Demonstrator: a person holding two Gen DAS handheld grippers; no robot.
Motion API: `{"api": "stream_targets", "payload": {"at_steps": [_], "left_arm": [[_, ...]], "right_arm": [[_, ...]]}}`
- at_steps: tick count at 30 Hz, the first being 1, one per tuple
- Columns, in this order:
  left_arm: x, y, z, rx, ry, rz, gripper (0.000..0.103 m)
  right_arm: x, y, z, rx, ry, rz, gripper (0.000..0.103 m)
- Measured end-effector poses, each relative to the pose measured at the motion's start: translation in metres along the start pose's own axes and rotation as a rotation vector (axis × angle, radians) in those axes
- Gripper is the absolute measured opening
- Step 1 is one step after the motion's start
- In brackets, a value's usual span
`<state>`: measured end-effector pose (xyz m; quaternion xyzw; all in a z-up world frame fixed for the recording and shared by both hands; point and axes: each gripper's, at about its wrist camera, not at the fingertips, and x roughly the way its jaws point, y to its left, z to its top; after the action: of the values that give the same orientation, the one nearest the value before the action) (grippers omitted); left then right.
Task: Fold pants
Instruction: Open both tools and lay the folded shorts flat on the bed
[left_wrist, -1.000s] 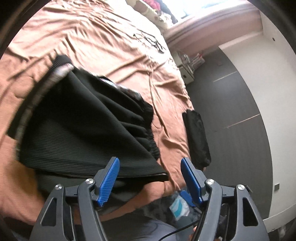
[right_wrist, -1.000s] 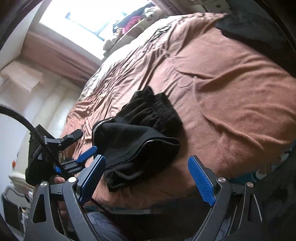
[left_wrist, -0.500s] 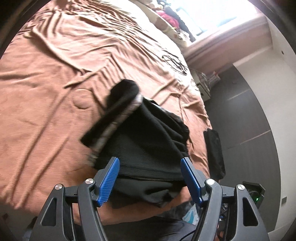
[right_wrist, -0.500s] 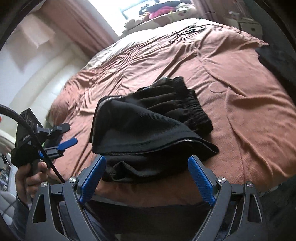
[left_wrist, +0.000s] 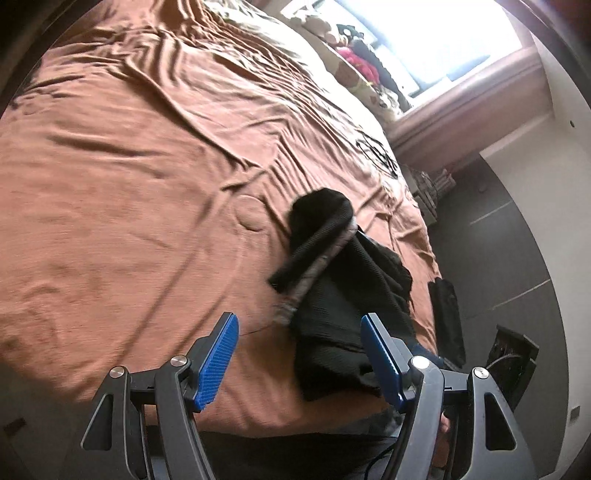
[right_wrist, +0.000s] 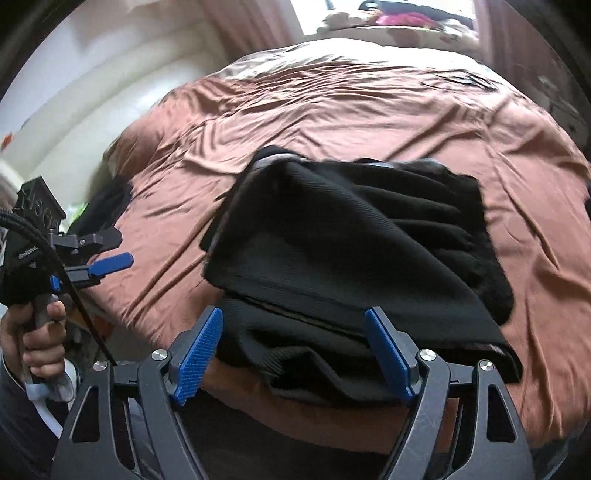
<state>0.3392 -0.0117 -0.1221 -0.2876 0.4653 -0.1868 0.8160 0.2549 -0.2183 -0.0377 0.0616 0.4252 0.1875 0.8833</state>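
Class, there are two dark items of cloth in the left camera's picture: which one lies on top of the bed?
The black pants, bunched on the brown bedspread near its edge. The other dark cloth hangs beside the bed, not on top.

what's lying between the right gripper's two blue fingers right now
In the right wrist view, the folded black pants on the brown bedsheet fill the gap of the open right gripper.
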Motion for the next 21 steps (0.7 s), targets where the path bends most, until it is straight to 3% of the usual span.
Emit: {"api": "stream_targets", "payload": {"at_steps": [8, 21], "left_arm": [[-0.023, 0.034, -0.011, -0.048, -0.070, 0.043, 0.071], [-0.028, 0.067, -0.027, -0.130, -0.150, 0.073, 0.072]], "right_arm": [[0.040, 0.023, 0.021, -0.118, 0.053, 0.004, 0.073], [0.086, 0.049, 0.035, -0.255, 0.135, -0.035, 0.072]]}}
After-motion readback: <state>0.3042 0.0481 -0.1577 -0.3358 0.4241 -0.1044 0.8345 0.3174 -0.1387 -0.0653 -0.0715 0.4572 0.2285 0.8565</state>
